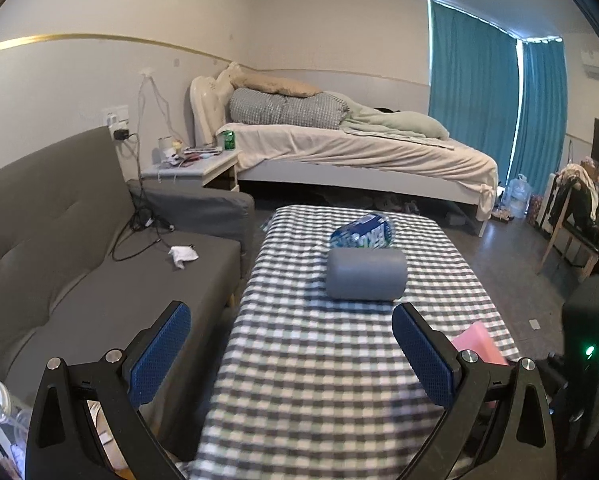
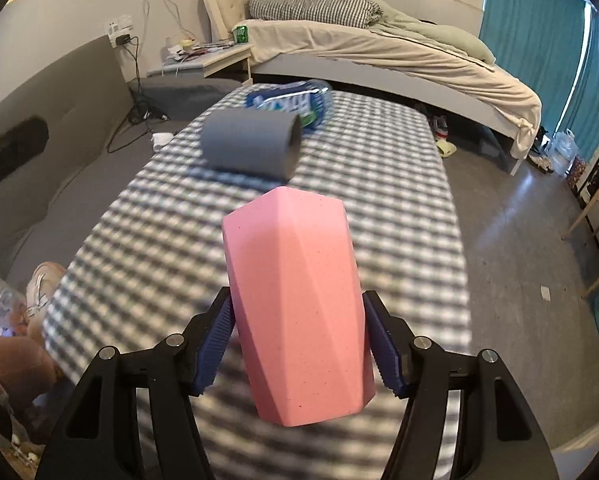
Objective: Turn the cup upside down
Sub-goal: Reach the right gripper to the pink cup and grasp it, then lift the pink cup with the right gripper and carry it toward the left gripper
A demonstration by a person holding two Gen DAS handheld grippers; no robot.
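Observation:
My right gripper [image 2: 299, 340] is shut on a pink faceted cup [image 2: 299, 304] and holds it above the checked tablecloth [image 2: 147, 240]. The cup is tilted, its closed end toward the far side of the table. A corner of the pink cup [image 1: 479, 342] shows in the left wrist view behind the right finger. My left gripper [image 1: 291, 352] is open and empty over the near part of the table [image 1: 299, 380].
A grey cup [image 1: 366, 274] lies on its side mid-table, also in the right wrist view [image 2: 251, 144]. A blue-labelled plastic bottle [image 1: 363, 234] lies behind it. A grey sofa [image 1: 99, 280] is left of the table. A bed [image 1: 359, 148] stands beyond.

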